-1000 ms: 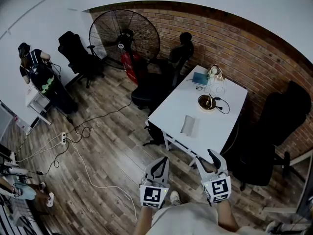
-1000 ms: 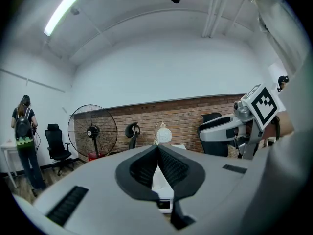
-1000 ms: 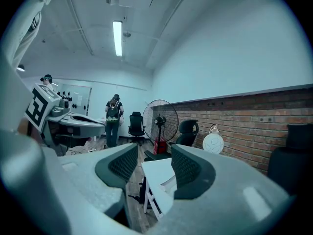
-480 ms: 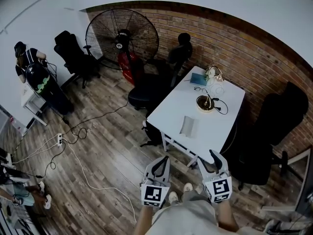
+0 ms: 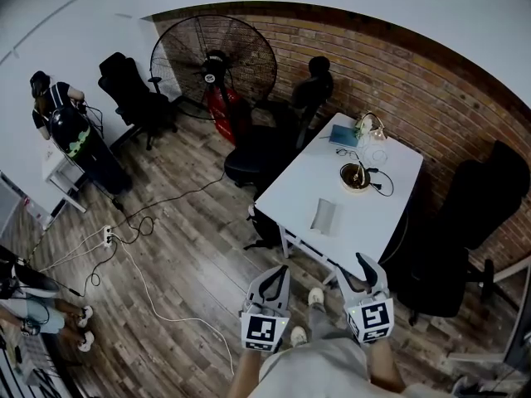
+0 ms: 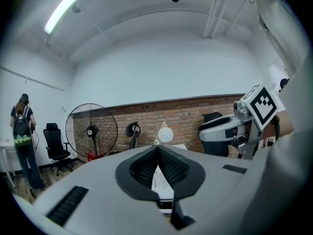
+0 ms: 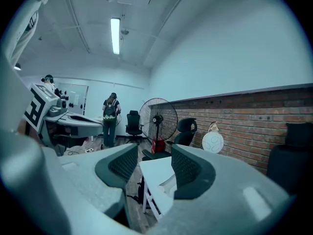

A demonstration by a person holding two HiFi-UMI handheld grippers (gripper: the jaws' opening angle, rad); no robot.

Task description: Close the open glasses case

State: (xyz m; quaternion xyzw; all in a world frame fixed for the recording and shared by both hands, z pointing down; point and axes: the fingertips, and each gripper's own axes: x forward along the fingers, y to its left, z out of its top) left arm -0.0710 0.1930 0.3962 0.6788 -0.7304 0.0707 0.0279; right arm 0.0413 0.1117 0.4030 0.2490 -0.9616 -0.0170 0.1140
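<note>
**Q:** Two grippers: status?
**A:** Left gripper (image 6: pixel 157 150): jaws pressed together, nothing between them. Right gripper (image 7: pixel 153 163): jaws spread, empty. Both are held low, close to the body, side by side.

**Q:** Glasses case?
**A:** Glasses case (image 5: pixel 324 215): grey, lying on the white table (image 5: pixel 303 181), well ahead of both grippers. It is too small here to read how its lid stands.

**Q:** Step in hand?
**A:** Approach, by my reading; no contact yet. The next move calls for carrying both grippers forward over the table's near edge. One then steadies the base while the other folds the lid down.

**Q:** Changes against half a second ago?
**A:** One shoe (image 5: pixel 314 298) stands further forward, toward the table. Table and case sit marginally further right in the head view. Both grippers keep their places in the head view.
</note>
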